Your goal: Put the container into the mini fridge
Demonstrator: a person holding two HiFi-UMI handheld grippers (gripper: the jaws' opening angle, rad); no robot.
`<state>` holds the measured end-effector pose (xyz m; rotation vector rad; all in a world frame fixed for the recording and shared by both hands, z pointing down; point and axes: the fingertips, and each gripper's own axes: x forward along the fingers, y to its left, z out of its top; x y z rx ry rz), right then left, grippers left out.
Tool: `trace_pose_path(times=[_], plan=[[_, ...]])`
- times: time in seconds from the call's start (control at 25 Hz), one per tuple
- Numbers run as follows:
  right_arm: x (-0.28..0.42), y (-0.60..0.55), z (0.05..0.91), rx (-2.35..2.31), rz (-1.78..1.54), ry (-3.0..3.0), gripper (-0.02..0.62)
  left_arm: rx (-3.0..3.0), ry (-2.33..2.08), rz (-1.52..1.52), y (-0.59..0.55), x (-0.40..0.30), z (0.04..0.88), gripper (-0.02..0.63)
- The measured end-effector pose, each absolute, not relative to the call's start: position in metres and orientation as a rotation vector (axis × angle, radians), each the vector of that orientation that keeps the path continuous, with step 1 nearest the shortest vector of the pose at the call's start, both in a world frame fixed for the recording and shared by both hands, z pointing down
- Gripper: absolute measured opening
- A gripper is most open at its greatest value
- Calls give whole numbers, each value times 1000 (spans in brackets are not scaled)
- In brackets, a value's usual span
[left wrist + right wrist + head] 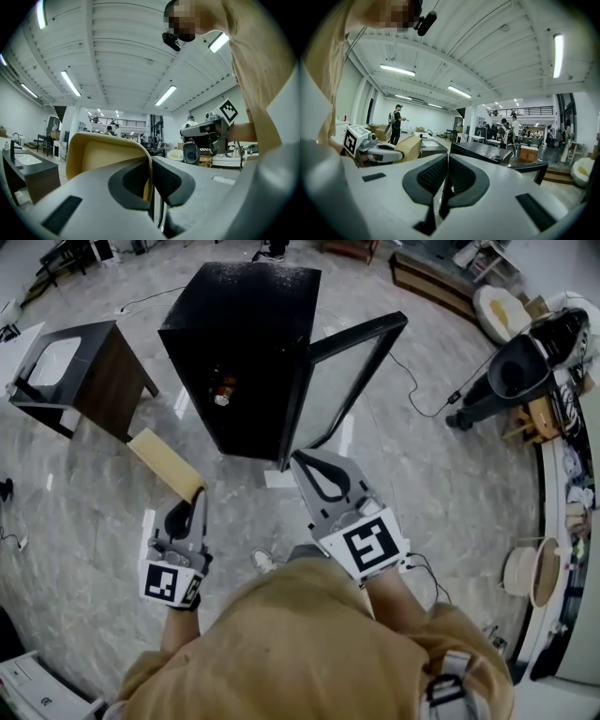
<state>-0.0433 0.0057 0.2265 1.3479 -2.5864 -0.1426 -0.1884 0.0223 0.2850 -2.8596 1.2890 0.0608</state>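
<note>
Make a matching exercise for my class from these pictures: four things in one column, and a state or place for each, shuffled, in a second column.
Things:
1. container
2. fridge door
3. right gripper
4. sink stand

States or places:
A. jaws together, nothing between them
B. swung open
C. pinched by the left gripper
D. left of the fridge in the head view

Pairs: 1-C, 2-B, 3-A, 4-D
</note>
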Motion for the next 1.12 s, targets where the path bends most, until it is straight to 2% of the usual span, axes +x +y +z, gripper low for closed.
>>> trace_pose_path(times=[0.72,1.12], plan=[[-21,-98,241,1274,-76,-2653,3,-2848,1226,-76,-83,-141,277,6],[-28,-133,304,1214,24,-2639,3,-2889,1164,-267,-147,-126,355,6]])
